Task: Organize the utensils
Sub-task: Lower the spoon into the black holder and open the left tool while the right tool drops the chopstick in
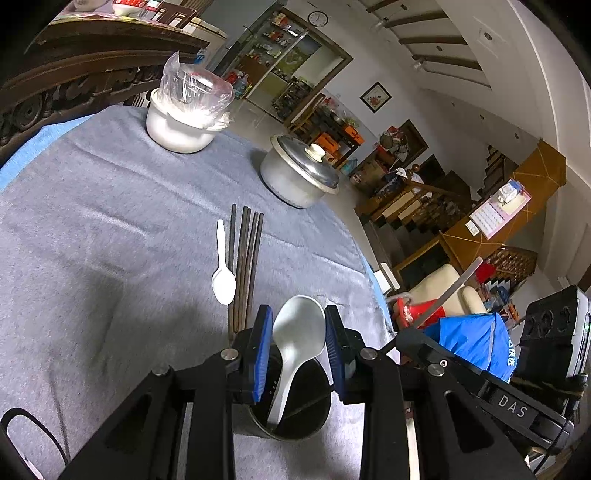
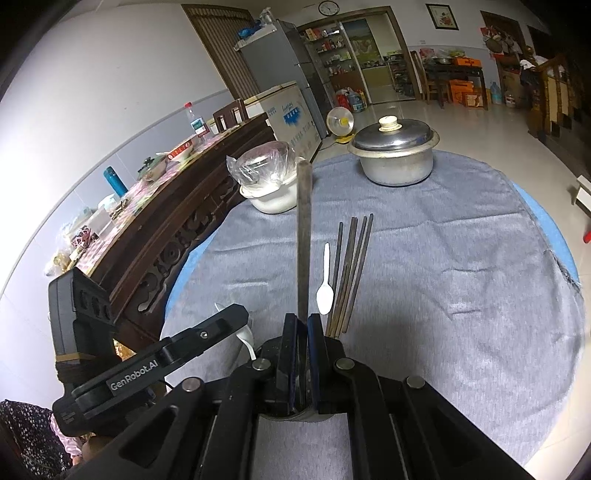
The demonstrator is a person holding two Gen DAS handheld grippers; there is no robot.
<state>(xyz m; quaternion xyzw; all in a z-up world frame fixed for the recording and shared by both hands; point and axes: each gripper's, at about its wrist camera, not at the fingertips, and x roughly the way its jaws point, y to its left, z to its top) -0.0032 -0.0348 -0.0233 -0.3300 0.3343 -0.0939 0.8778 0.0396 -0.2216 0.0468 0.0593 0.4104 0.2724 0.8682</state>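
We see a round table (image 2: pixel 461 295) under a grey cloth, its edge near on the right, tiled floor beyond. Our left hand-held gripper (image 1: pixel 299 332) straddles a dark cup (image 1: pixel 295 410) holding a white ladle (image 1: pixel 299 332), jaws apart. Our right hand-held gripper (image 2: pixel 300 325) clamps one chopstick (image 2: pixel 304 236); four chopsticks (image 2: pixel 351 273) and a small spoon (image 2: pixel 325 291) lie ahead.

place: lived-in home, open dining/living area
bench: round, grey cloth (image 2: pixel 443 258) covering it, lidded aluminium pot (image 2: pixel 393 155) and plastic-wrapped white bowl (image 2: pixel 267 181) sitting on top
appliances: fridge (image 2: pixel 280 59) and chest freezer (image 2: pixel 288 107) standing against the far wall, small fan (image 2: pixel 340 123) sitting on the floor
furniture: carved dark-wood sideboard (image 2: pixel 177 221) carrying dishes and bottles
walls: clock (image 2: pixel 328 7) and framed picture (image 2: pixel 441 16) hanging
structure: wooden staircase (image 1: pixel 424 206) rising at one side
storage: shelves (image 2: pixel 332 48) holding jars and boxes
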